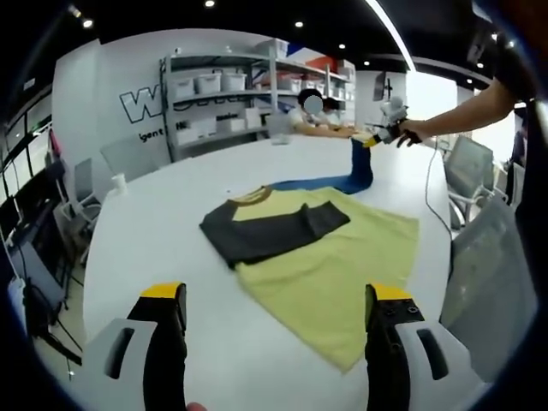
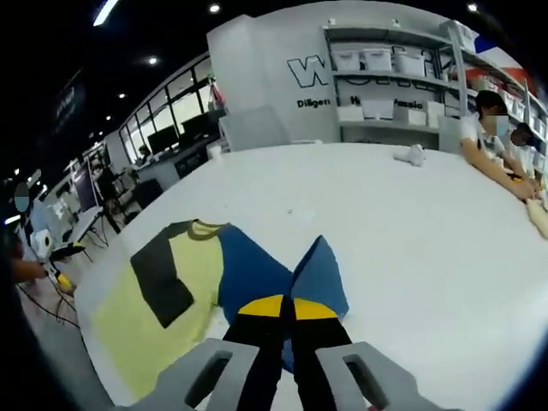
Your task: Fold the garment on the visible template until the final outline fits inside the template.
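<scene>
A yellow shirt (image 1: 334, 257) with dark grey sleeves lies flat on the white table (image 1: 171, 205), one sleeve (image 1: 265, 231) folded across its chest. My left gripper (image 1: 276, 293) hovers open at the shirt's near hem, holding nothing. A blue sheet (image 1: 342, 181) comes out from under the shirt's far side and rises off the table. My right gripper (image 1: 385, 133), held by a person's hand, pulls it up. In the right gripper view the right gripper (image 2: 282, 306) is shut on a raised fold of the blue sheet (image 2: 253, 270), with the shirt (image 2: 150, 317) lower left.
Shelves with white bins (image 1: 223, 94) stand against the back wall. People sit at the table's far end (image 2: 492, 145). A small white object (image 2: 413, 156) lies on the table (image 2: 411, 248). Chairs (image 1: 479, 167) stand along the table's edge, and a white cup (image 1: 118, 181) sits near the other rim.
</scene>
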The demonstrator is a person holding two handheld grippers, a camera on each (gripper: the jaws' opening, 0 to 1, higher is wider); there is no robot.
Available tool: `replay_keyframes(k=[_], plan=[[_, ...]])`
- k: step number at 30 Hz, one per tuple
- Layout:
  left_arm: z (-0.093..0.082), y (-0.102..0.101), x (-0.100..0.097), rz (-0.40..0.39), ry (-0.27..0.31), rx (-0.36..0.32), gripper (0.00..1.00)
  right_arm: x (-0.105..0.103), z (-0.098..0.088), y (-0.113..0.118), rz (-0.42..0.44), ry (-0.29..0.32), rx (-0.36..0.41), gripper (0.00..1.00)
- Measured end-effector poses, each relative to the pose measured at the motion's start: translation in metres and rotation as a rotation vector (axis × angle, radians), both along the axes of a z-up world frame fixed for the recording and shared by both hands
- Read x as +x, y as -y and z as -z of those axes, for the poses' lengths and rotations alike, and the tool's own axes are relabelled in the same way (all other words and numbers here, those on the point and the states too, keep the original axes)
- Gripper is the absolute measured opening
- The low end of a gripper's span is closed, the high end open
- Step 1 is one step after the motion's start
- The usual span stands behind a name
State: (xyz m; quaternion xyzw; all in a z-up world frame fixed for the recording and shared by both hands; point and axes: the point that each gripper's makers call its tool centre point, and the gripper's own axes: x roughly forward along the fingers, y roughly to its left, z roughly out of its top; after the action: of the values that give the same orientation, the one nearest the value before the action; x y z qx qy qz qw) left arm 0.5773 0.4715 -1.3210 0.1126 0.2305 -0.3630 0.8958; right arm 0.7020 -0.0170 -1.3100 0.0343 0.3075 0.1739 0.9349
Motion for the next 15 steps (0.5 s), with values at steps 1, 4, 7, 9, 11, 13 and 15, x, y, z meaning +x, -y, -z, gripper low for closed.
replay_keyframes(k=[1, 4, 7, 9, 11, 13, 15], plan=[[0.000, 0.000, 0.000, 0.000, 0.001, 0.000, 0.86, 0.001, -0.003, -0.003, -0.007, 0.005, 0.001, 0.00], [-0.001, 0.001, -0.001, 0.001, 0.004, -0.005, 0.86, 0.006, -0.013, -0.015, -0.033, 0.020, 0.002, 0.00], [-0.001, 0.000, -0.003, 0.000, 0.005, -0.006, 0.86, 0.010, -0.025, -0.027, -0.060, 0.041, 0.000, 0.00], [-0.001, -0.001, -0.003, -0.001, 0.007, -0.007, 0.86, 0.014, -0.032, -0.032, -0.079, 0.052, 0.003, 0.00], [-0.001, -0.001, -0.003, -0.003, 0.008, -0.009, 0.86, 0.016, -0.040, -0.041, -0.097, 0.067, 0.001, 0.00], [-0.002, -0.002, -0.003, -0.006, 0.009, -0.012, 0.86, 0.019, -0.049, -0.049, -0.114, 0.082, 0.005, 0.00], [-0.002, -0.001, -0.004, -0.005, 0.010, -0.011, 0.86, 0.022, -0.057, -0.056, -0.129, 0.095, 0.007, 0.00]])
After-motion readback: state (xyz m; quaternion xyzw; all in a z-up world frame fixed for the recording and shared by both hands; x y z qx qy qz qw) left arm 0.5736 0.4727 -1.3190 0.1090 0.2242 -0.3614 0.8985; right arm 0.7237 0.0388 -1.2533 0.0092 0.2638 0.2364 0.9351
